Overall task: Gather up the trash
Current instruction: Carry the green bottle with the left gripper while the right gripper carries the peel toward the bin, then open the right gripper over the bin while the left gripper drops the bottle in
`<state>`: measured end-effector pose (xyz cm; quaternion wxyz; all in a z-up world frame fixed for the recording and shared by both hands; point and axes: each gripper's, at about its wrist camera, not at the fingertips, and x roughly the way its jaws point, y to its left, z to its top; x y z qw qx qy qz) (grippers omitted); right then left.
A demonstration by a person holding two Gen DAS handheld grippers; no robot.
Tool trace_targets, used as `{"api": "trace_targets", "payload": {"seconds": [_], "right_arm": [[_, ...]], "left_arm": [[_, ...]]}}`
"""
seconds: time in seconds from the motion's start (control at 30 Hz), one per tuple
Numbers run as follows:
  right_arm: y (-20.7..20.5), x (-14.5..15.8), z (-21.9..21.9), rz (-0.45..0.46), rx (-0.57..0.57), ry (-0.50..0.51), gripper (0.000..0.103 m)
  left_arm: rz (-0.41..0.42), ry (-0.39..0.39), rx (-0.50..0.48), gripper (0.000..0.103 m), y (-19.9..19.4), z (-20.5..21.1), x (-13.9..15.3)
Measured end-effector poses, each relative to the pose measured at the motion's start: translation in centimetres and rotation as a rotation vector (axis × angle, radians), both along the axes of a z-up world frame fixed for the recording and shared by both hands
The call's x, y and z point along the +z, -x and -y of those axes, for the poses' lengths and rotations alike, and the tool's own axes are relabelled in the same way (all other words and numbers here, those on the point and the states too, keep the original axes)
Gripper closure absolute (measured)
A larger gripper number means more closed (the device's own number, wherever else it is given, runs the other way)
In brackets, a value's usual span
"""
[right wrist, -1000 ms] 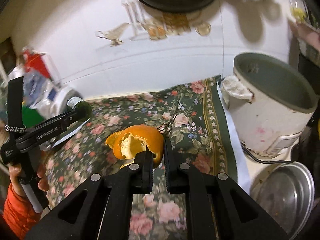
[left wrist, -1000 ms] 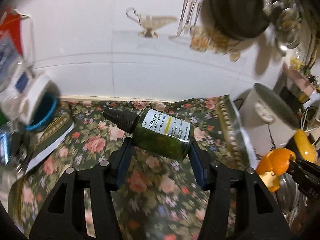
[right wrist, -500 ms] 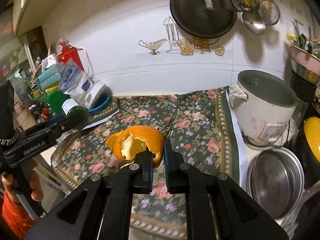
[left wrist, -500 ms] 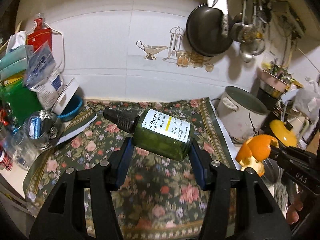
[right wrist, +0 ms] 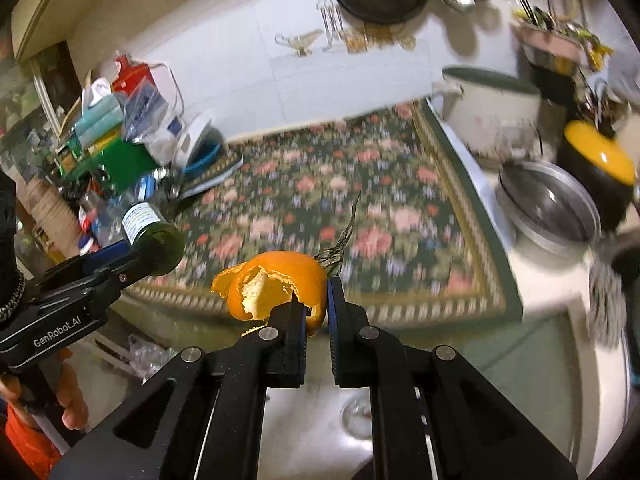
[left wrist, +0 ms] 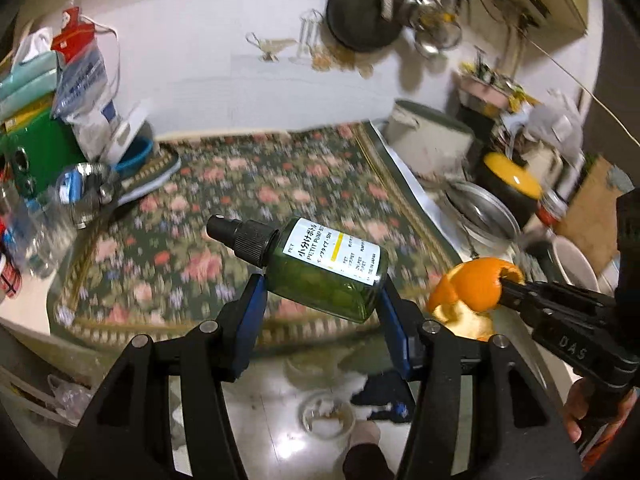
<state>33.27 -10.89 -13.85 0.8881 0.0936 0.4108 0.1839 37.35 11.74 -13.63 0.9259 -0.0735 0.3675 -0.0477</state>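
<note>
**Both grippers loaded, held off the counter edge**

Left wrist view: left gripper [left wrist: 320, 312] is closed on a green spray bottle [left wrist: 320, 270], blue pads pressing its sides. Bottle lies tilted, black pump cap pointing up-left, white label facing up. It is in the air above the front edge of the floral mat [left wrist: 240, 200], floor visible below. At right, the right gripper [left wrist: 516, 292] pinches an orange peel [left wrist: 472, 288]. Rice cooker [left wrist: 428, 140] and metal pan [left wrist: 488, 216] sit right of the mat. Background blurred.

Right wrist view: right gripper [right wrist: 316, 308] is nearly closed, fingers clamping the orange peel [right wrist: 276, 280] by its edge; white pith faces the camera. Peel hangs in the air in front of the mat [right wrist: 360, 208]. At left, the left gripper [right wrist: 132, 260] holds the bottle [right wrist: 150, 236], base toward the camera. Yellow-lidded pot [right wrist: 600, 164] at far right.
</note>
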Motion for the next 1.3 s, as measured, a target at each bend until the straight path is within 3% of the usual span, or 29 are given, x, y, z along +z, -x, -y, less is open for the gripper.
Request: {"api": "trace_targets", "payload": {"seconds": [0.2,0.4,0.57,0.8,1.0,1.13,1.3], "right_arm": [[3.5,-2.7,-0.1,-0.100,-0.009,0.037,0.095],[5.2,-7.5,0.9,-0.191,-0.017,0.067,0.095],[4.7,-14.2,2.6,-0.287,-0.019,0.084,0.095],[3.8,-24.2,4.1,-0.381,0.016,0.109,0.094],[3.1,-34.4,3.1,-0.417,0.078,0.179,0.094],[2.3,-40.9,1.9,-0.469,0.116,0.155,0.094],[1.4,-45.4,0.5,-0.472,0.138,0.150,0.092]], "left_arm": [[-0.082,0.021,-0.047,0.049,2.8,1.5,-3.2],[-0.191,0.066,-0.049,0.049,3.3,3.2,-9.5],[-0.290,0.074,-0.021,0.049,3.0,5.0,-16.7],[-0.359,0.081,0.059,0.049,3.0,7.0,-27.1],[-0.425,0.094,0.103,0.049,3.6,7.9,-36.9],[-0.475,0.091,0.118,0.049,3.8,8.0,-43.1],[-0.511,0.111,0.120,0.049,3.4,7.5,-48.4]]}}
